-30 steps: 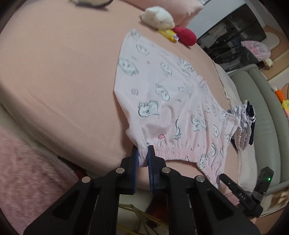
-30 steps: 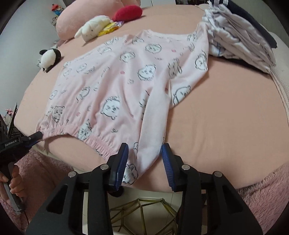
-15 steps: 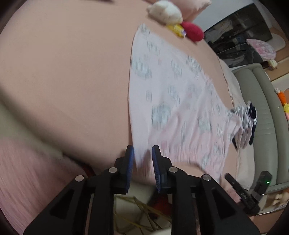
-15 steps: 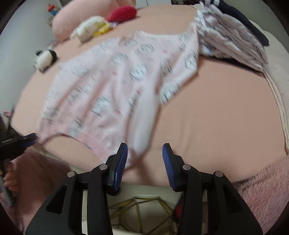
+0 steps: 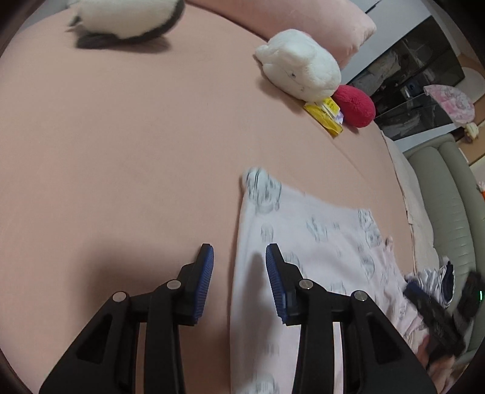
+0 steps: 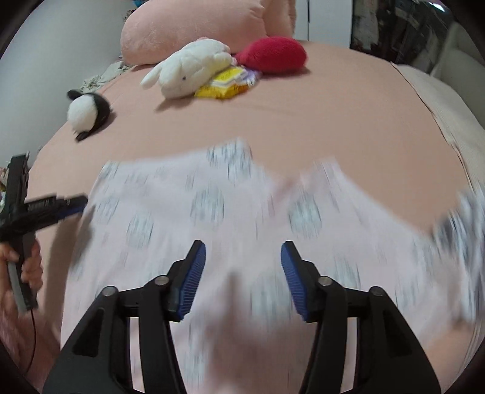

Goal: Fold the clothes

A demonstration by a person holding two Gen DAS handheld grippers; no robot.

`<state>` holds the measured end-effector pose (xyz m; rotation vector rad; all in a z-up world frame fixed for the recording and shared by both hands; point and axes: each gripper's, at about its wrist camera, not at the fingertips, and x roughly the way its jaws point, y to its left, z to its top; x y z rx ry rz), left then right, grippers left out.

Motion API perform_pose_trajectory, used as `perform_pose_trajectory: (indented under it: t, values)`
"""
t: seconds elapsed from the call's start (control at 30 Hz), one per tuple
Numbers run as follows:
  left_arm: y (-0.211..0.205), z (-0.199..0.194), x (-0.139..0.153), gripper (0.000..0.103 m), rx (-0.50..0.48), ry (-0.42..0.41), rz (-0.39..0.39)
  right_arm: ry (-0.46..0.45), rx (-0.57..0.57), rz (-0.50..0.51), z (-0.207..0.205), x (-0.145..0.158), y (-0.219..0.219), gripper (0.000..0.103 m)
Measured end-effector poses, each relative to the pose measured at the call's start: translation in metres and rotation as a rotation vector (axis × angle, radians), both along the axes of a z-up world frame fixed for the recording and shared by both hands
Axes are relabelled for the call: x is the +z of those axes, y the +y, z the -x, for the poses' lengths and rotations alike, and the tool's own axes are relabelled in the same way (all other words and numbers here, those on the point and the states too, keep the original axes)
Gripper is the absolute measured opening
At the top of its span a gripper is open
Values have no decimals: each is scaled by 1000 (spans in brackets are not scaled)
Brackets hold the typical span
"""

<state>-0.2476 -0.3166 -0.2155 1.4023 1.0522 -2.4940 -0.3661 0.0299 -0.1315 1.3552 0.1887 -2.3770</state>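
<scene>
Both grippers, left gripper (image 5: 239,257) and right gripper (image 6: 243,257), have just been opening and grip nothing; the pale pink cartoon-print top (image 6: 212,212), blurred, probably spreads crosswise beneath the right gripper.

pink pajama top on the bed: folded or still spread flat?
Folded, it seems: the pink pajama top lies as a short block on the bed, hem doubled up. Blur hides the layers.

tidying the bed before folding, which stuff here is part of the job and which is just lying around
Job: pink top; left gripper and right gripper, both open over it, jaws just widened, nothing between the pads.

Lying about: white bunny, red plush, yellow packet, panda, pink pillow.
</scene>
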Motion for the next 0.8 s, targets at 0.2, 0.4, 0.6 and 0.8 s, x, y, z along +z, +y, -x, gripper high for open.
perform_pose_trajectory:
  t: [0.2, 0.4, 0.6, 0.8]
  values:
    - [7, 24, 1, 38, -81, 10, 25, -58, 99, -151, 101, -46, -55, 60]
    - [4, 30, 1, 2, -86, 24, 87, -152, 202, -84, 117, -59, -64, 18]
    - [-11, 18, 22, 2, -45, 81, 158, -123, 228, -34, 111, -50, -78, 7]
    - [-41, 10, 27, 2, 21, 82, 173, -59, 260, -9, 114, -34, -114, 7]
